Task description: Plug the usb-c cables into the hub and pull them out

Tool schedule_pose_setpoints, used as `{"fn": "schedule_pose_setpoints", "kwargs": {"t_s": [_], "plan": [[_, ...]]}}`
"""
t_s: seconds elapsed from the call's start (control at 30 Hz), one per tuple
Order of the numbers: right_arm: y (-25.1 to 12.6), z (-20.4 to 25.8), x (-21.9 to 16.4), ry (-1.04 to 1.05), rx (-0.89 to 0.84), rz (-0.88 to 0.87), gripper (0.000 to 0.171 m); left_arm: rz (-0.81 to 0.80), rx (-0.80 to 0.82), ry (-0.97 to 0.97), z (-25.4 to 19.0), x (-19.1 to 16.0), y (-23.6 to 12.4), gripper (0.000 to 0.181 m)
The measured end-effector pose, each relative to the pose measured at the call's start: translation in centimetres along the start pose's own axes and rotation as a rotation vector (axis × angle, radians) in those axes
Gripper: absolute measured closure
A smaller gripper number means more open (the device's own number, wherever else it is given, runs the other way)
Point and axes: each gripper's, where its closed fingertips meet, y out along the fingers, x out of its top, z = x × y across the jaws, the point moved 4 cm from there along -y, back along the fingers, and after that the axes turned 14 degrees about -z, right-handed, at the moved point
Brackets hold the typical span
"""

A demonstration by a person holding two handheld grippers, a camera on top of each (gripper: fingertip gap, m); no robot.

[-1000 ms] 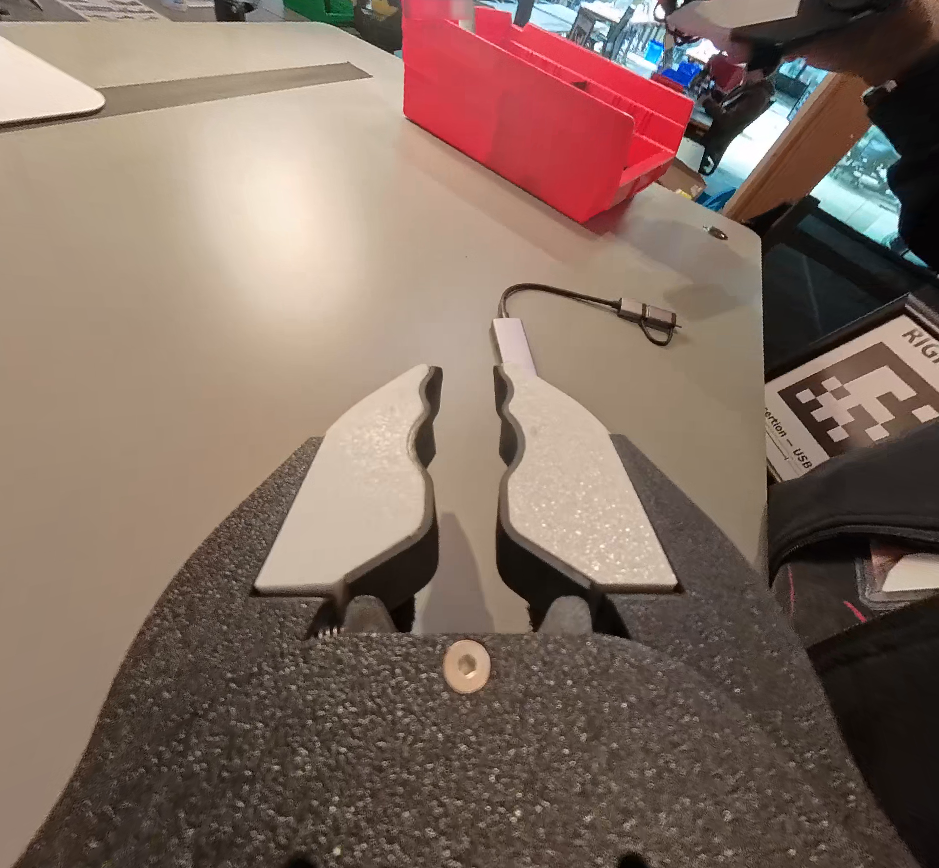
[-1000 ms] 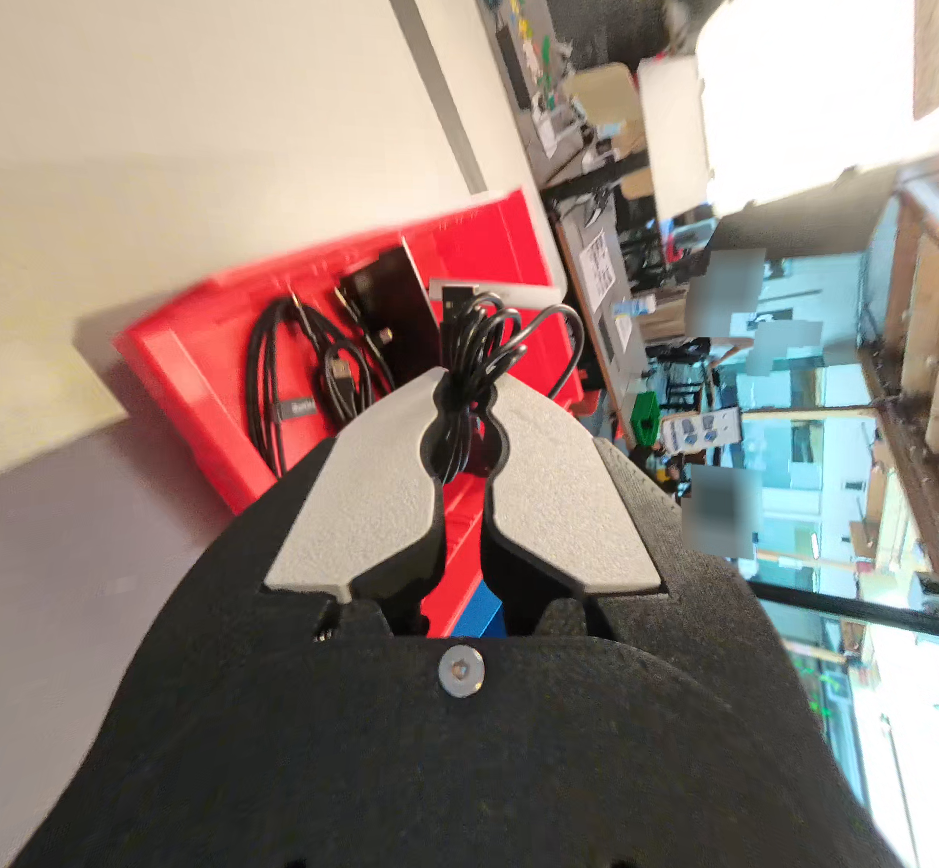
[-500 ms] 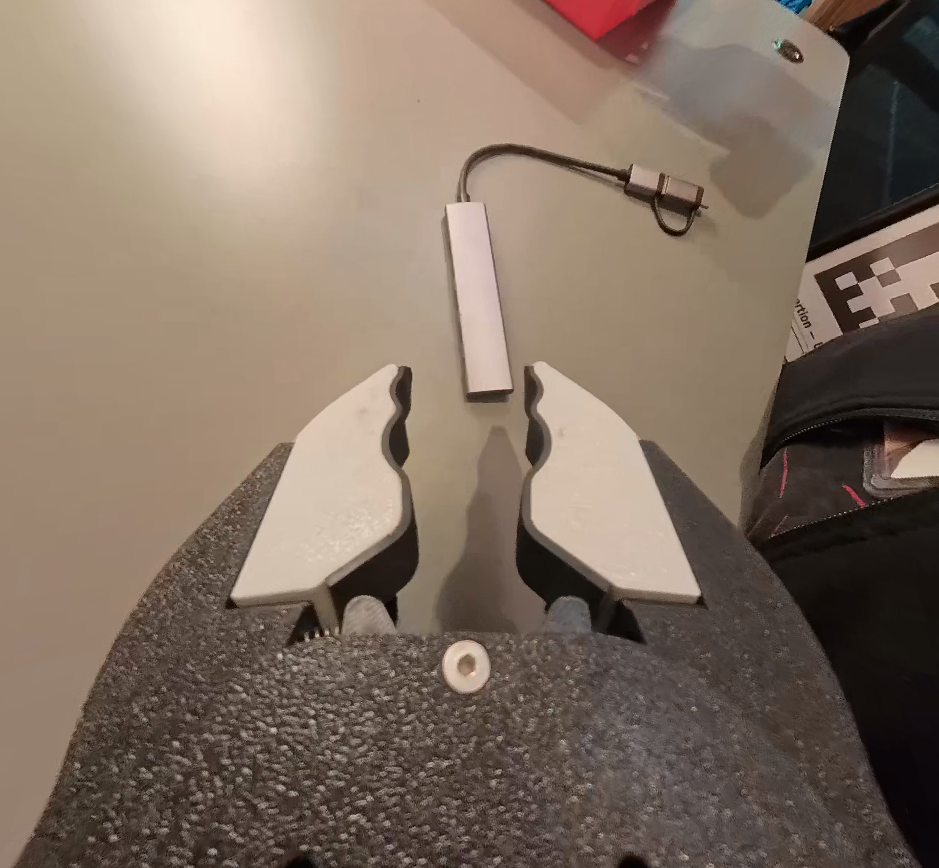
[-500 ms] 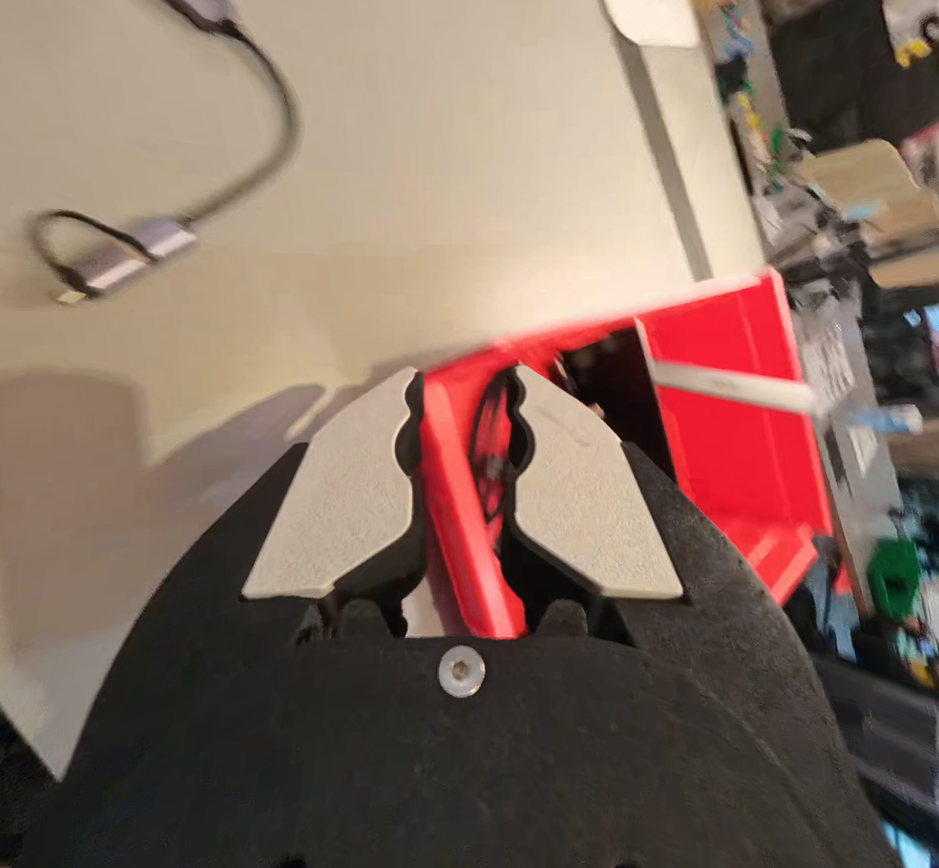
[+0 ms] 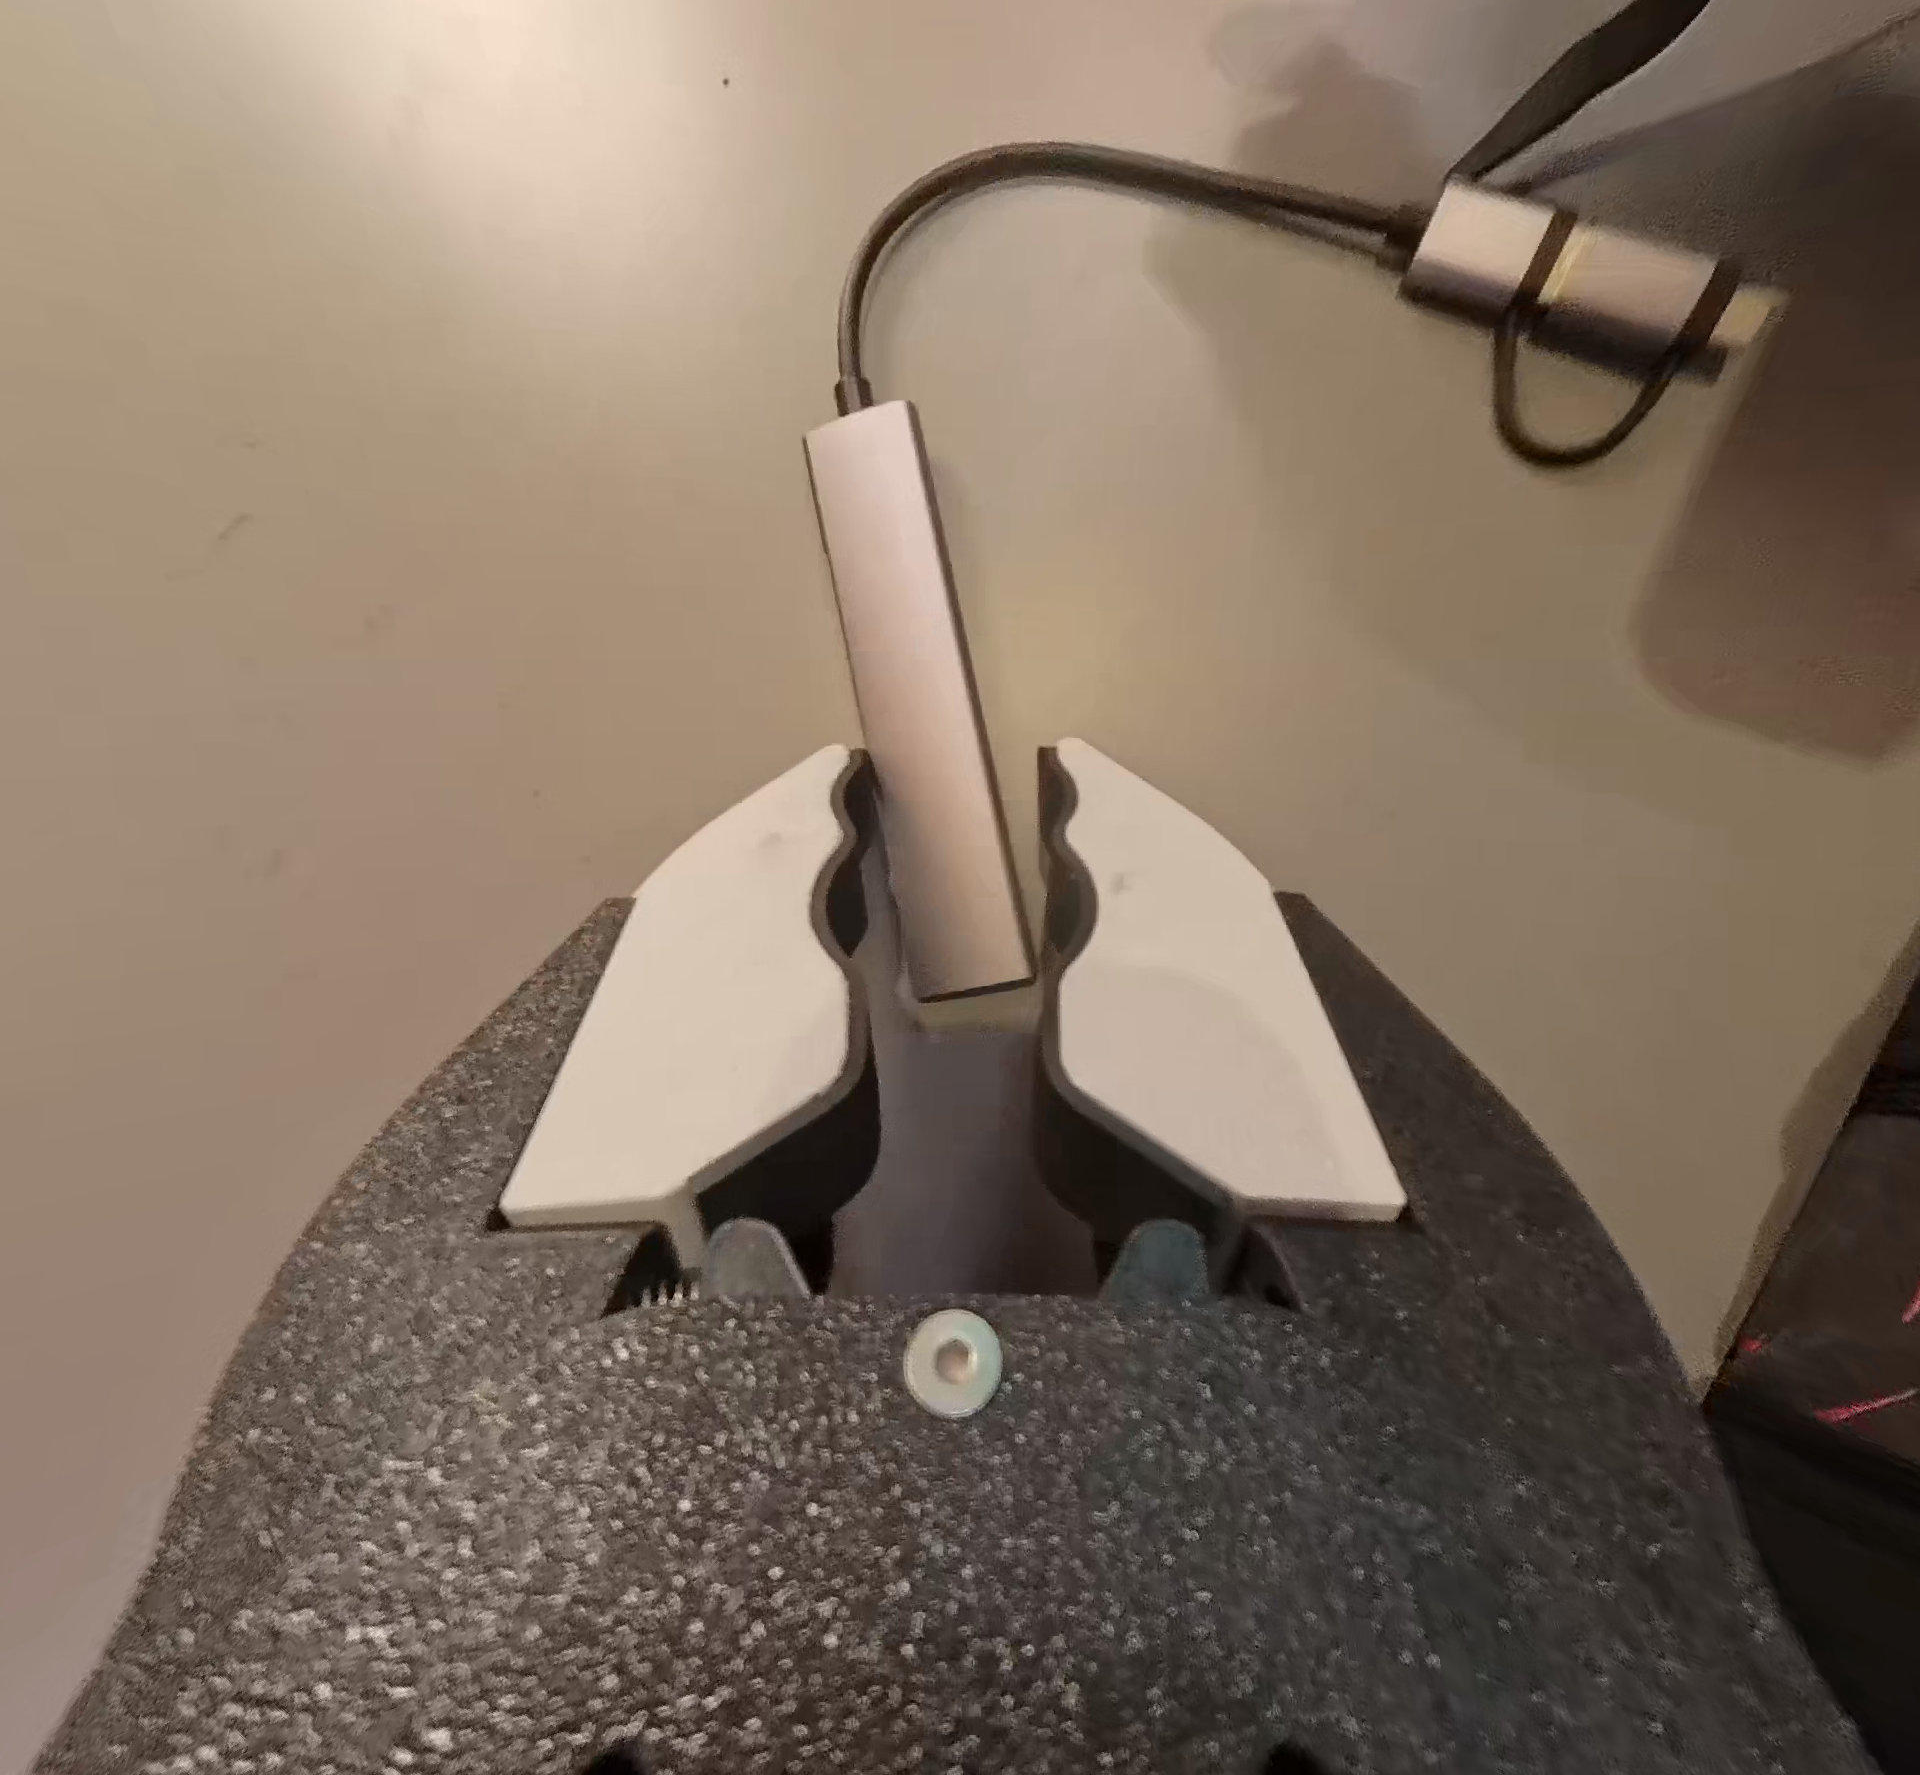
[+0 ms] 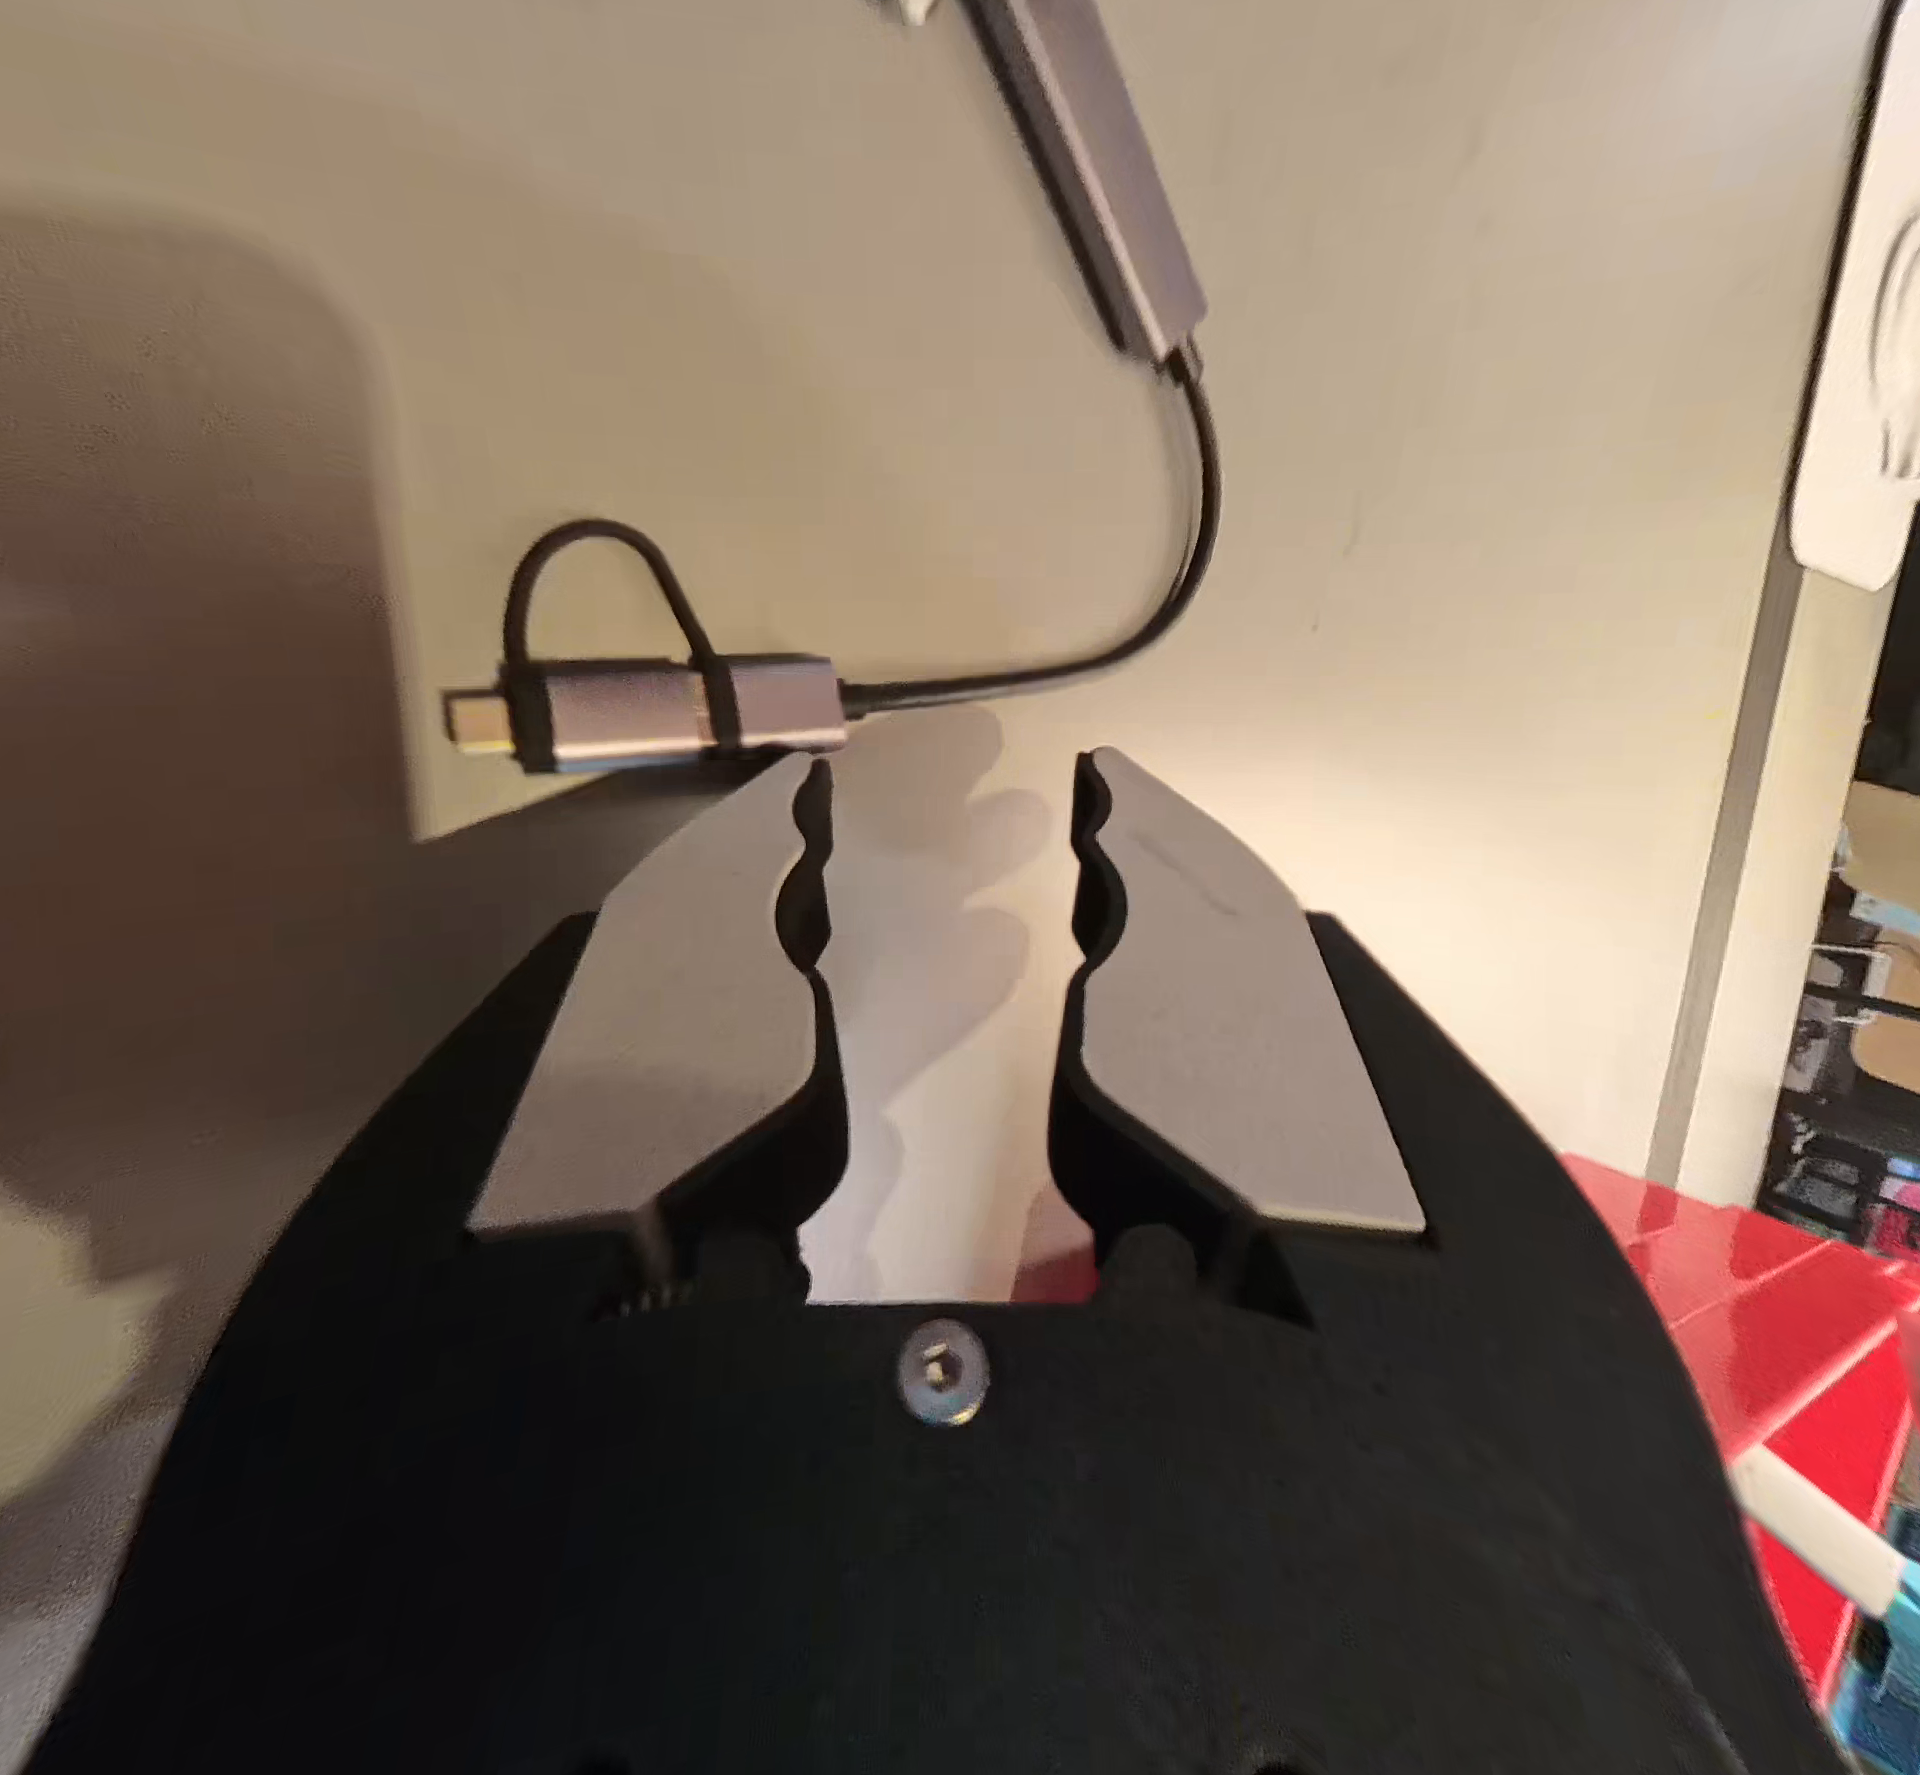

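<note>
Left wrist view shows the hub (image 5: 914, 686), a slim grey bar lying flat on the beige table (image 5: 416, 375), with its near end already between the spread fingers of the left gripper (image 5: 948, 769). The jaws stand apart on either side of the hub and are not yet pressed on it; its long axis runs almost straight along the fingers, leaning slightly away to the left. From the hub's far end its own short cable (image 5: 1039, 177) curves off to the right and ends in a grey plug with adapter (image 5: 1579, 291) resting on the table. In the right wrist view the right gripper (image 6: 948, 769) is open and empty, its tips just beside that plug with adapter (image 6: 665, 712), while the hub (image 6: 1101, 156) lies farther off, so the left gripper is clearly nearer to it. A red bin (image 6: 1766, 1393) sits behind the right gripper, away from the hub. Nothing blocks the left jaws; closing them squarely on the hub's sides looks like the next need.
</note>
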Motion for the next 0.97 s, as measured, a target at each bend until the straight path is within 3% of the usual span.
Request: {"fn": "schedule_pose_setpoints", "kwargs": {"t_s": [0.03, 0.23, 0.57, 0.8, 0.97], "plan": [[0.4, -0.1, 0.4, -0.015, -0.016, -0.008, 0.125, -0.007, -0.007, -0.005, -0.2, 0.1, 0.1, 0.154], [2.3, -0.9, 2.7, -0.107, -0.098, -0.054, 0.119, -0.054, -0.061, -0.026, -1.1, 0.2, 0.5, 0.155], [4.1, -1.1, 4.8, -0.292, -0.003, -0.032, 0.126, -0.093, -0.185, -0.06, -1.8, 0.2, 0.3, 0.152], [4.8, -1.6, 5.7, -0.333, 0.155, -0.003, 0.114, -0.101, -0.269, -0.062, -2.1, 0.0, 0.0, 0.151], [5.6, -2.2, 6.0, -0.223, 0.314, 0.046, 0.1, -0.116, -0.331, -0.054, -2.4, 0.0, -0.3, 0.151]]}}
